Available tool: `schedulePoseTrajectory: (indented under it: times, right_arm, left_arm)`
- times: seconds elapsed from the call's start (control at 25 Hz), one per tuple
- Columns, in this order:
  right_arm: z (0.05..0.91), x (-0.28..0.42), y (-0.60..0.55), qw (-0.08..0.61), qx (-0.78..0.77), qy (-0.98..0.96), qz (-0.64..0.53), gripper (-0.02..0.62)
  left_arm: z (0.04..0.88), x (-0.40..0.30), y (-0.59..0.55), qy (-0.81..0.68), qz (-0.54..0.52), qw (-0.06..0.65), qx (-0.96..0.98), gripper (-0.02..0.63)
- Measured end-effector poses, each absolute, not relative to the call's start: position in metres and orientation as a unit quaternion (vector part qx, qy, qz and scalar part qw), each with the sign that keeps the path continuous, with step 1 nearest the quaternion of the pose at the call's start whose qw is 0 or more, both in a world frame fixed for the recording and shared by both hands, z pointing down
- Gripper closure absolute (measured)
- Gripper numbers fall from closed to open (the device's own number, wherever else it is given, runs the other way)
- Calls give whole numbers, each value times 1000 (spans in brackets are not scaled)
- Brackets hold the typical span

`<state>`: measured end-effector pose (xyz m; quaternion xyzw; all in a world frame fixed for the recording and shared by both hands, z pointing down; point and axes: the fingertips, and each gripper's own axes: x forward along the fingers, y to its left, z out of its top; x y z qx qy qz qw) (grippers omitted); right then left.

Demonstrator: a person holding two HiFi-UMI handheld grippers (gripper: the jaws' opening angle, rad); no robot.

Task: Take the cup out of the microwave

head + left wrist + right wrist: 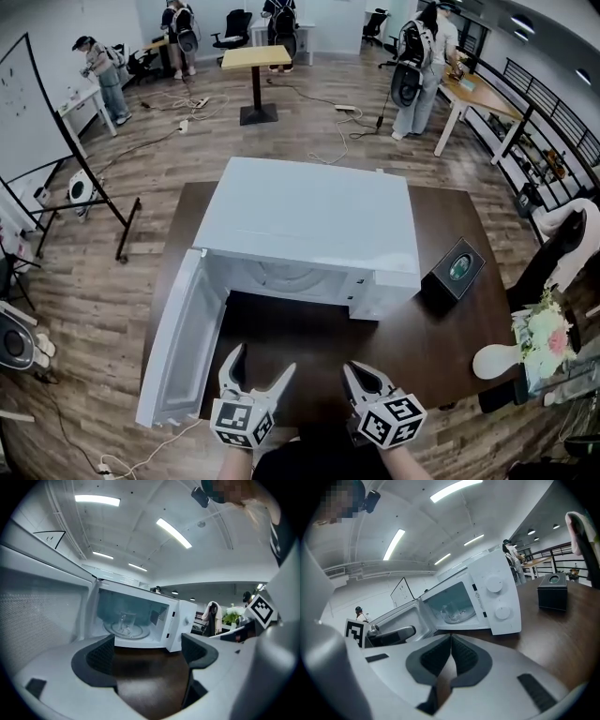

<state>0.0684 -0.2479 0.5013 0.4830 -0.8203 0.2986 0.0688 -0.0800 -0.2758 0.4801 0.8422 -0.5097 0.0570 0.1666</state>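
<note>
Cup: one clear glass cup [125,622]. It stands upright on the round glass plate [140,632] inside the microwave [309,225].
Microwave: one, white, on the dark bench [441,337]. Its door [178,337] hangs wide open to the left, so the way in is free.
Left tongs [262,361]: the two jaws are wide apart with nothing between them. They point at the open microwave, but are well apart from the cup.
Right tongs [361,375]: the jaws are pressed together with nothing in them. They rest low, near the bench edge.
How the cup will feel: I think it is hard and light. Glass is smooth, so it can slip, and it can break if it drops or bumps the microwave wall.
Where to hold: I would close the jaws on the two sides of the cup, around the middle. It is too small to tell if it has a handle.
Watch out: the plate may turn or rock if pushed, so lift the cup straight up first, then pull it out.
Count: one cup, one plate, one microwave with two knobs [494,585], two tongs, one black box [457,270] on the bench.
</note>
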Motion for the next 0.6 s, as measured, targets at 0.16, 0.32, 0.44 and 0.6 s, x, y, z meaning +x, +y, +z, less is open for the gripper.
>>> schedulePoseTrajectory:
  times: [0.16,0.32,0.44,0.6]
  right_arm:
    - [505,64,-257,76,472,-825,301,600]
    - [508,60,-265,84,463,-829,302,600]
    - [510,56,-271,89,457,-831,304,600]
    - [511,53,-280,94,450,-836,300,600]
  left_arm:
    - [486,-81,-298,-512,65,160,841,176]
    - [490,-80,-317,-513,73,153,842,176]
    - [492,-80,-332,-514,74,150,842,176]
    - [493,-80,-352,-515,74,144,842,176]
